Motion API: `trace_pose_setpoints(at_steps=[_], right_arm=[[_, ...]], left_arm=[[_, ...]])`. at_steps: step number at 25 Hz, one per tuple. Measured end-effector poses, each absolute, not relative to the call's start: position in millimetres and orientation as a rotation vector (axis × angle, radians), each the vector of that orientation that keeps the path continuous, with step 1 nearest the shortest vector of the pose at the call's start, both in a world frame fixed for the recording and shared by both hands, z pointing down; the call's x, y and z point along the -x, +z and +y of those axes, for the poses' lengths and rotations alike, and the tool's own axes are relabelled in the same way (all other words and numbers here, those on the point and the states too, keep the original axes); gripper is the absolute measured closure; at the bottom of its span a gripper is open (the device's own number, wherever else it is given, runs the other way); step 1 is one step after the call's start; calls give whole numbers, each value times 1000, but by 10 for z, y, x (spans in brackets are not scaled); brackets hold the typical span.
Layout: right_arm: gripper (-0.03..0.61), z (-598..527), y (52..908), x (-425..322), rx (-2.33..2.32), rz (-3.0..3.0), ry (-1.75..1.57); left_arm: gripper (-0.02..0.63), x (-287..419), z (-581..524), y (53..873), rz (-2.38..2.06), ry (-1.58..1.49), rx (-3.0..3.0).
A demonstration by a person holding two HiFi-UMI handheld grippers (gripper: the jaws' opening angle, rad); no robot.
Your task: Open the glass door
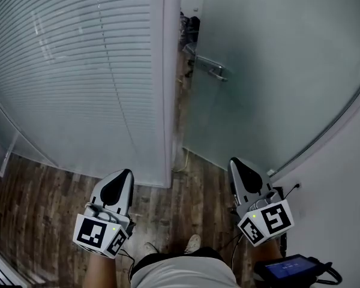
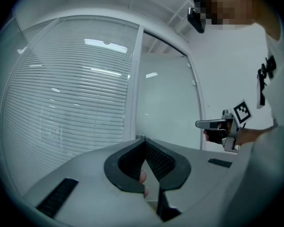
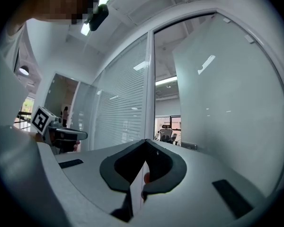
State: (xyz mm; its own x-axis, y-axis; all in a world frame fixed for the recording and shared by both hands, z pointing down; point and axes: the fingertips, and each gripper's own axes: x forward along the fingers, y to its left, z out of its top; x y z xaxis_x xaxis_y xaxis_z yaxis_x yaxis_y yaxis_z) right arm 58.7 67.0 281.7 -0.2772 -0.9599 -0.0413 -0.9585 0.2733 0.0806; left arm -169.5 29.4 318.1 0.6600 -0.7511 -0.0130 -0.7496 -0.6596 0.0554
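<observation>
The frosted glass door (image 1: pixel 276 71) stands slightly ajar, with a dark gap between it and the white frame post (image 1: pixel 171 83). Its metal lever handle (image 1: pixel 211 66) sits near the gap edge. Low in the head view, my left gripper (image 1: pixel 127 173) and right gripper (image 1: pixel 234 162) are both shut and hold nothing, short of the door. The right gripper view shows the right gripper (image 3: pixel 146 141) pointing level at the gap, the handle (image 3: pixel 188 146) just to its right. In the left gripper view the left gripper (image 2: pixel 143 140) faces the frame post beside the door (image 2: pixel 165 108).
A glass wall with white blinds (image 1: pixel 78 71) fills the left. A white wall (image 1: pixel 342 179) with a socket (image 1: pixel 297 185) closes in on the right. Dark wooden floor (image 1: pixel 42 191) lies underfoot. A black device with cables (image 1: pixel 291 269) hangs at bottom right. An office chair (image 3: pixel 166 134) shows through the gap.
</observation>
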Motion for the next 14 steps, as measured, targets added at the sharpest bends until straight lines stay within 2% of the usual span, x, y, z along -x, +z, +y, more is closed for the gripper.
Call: trace_pose_setpoints(at_steps=[14], right_arm=[[578, 539, 2721, -448, -1908, -2459, -164]], left_arm=[[615, 1819, 157, 3082, -1238, -64, -2841]])
